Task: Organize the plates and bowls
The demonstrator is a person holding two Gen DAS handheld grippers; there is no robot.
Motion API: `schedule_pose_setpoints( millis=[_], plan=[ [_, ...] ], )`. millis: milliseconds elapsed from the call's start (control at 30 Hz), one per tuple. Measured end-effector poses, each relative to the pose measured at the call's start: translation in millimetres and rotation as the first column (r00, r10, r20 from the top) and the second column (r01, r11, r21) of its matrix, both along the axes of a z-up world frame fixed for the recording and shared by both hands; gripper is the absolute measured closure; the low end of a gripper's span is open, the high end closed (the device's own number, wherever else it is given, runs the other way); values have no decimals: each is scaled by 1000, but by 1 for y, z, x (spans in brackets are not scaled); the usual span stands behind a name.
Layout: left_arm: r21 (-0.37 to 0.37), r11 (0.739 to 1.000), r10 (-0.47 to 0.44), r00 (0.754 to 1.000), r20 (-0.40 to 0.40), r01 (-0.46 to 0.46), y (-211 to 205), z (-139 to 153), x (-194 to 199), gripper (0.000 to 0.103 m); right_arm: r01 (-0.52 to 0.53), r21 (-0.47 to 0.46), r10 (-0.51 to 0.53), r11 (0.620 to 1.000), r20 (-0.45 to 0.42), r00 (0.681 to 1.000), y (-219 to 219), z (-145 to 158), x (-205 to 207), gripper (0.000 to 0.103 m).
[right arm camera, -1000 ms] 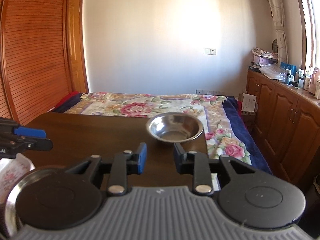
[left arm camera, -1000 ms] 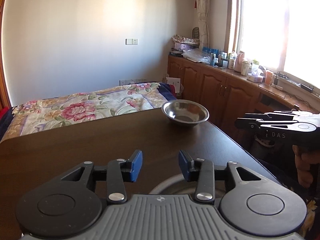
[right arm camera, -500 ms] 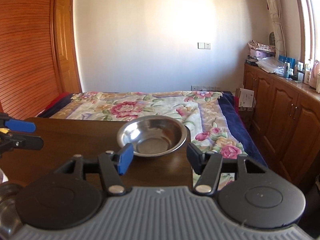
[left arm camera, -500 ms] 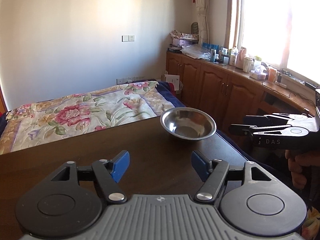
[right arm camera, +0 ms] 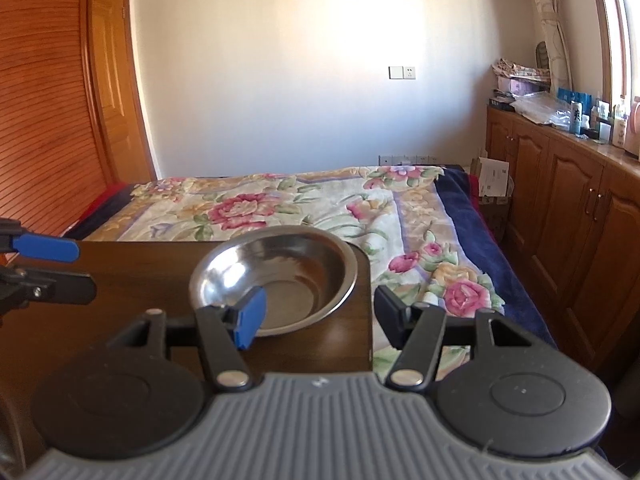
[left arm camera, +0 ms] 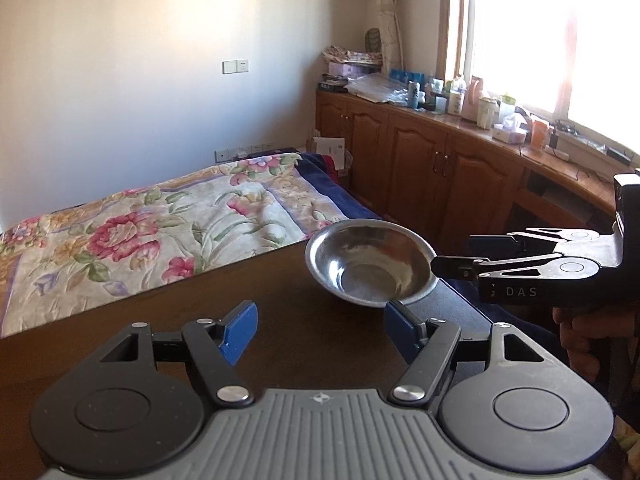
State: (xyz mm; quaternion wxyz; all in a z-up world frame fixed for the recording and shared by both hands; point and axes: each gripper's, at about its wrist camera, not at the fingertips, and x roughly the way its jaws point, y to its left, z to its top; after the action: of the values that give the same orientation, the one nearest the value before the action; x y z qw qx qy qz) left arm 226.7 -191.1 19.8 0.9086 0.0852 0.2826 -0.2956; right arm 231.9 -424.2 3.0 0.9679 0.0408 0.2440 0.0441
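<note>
A steel bowl [left arm camera: 370, 265] [right arm camera: 276, 278] stands at the far right corner of the dark wooden table [left arm camera: 208, 304] [right arm camera: 132, 280]. My right gripper [right arm camera: 318, 314] is open right in front of it, with its left blue pad over the bowl's near rim and its right finger past the table's edge. In the left wrist view the right gripper [left arm camera: 452, 258] comes in from the right, its fingertips level with the bowl's right rim. My left gripper [left arm camera: 320, 328] is open above the table, short of the bowl, with nothing between its fingers.
Beyond the table's far edge lies a bed with a floral cover [left arm camera: 152, 224] [right arm camera: 304, 204]. Wooden cabinets [left arm camera: 432, 168] topped with bottles line the right wall under the window. A hand [left arm camera: 588, 336] holds the right gripper. A slatted wooden door [right arm camera: 48, 112] stands at left.
Both grippers opened wide and moved forward toward the bowl. The right gripper's left pad now overlaps the bowl's near rim. The plates near the lower edges have dropped out of view.
</note>
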Motion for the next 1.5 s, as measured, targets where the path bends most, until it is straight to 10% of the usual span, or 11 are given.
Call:
schedule_pose_setpoints(
  millis=[567,1500],
  plan=[
    [42,997,-57,992,-110,62,-42,-24,63,50,15,66,-11,998,-73,997,-14,-11,32,46],
    [54,996,-53,980,-194,64,-54,-42,96,81,9,146,13,989,-150,989,-5,-17,41,81]
  ],
)
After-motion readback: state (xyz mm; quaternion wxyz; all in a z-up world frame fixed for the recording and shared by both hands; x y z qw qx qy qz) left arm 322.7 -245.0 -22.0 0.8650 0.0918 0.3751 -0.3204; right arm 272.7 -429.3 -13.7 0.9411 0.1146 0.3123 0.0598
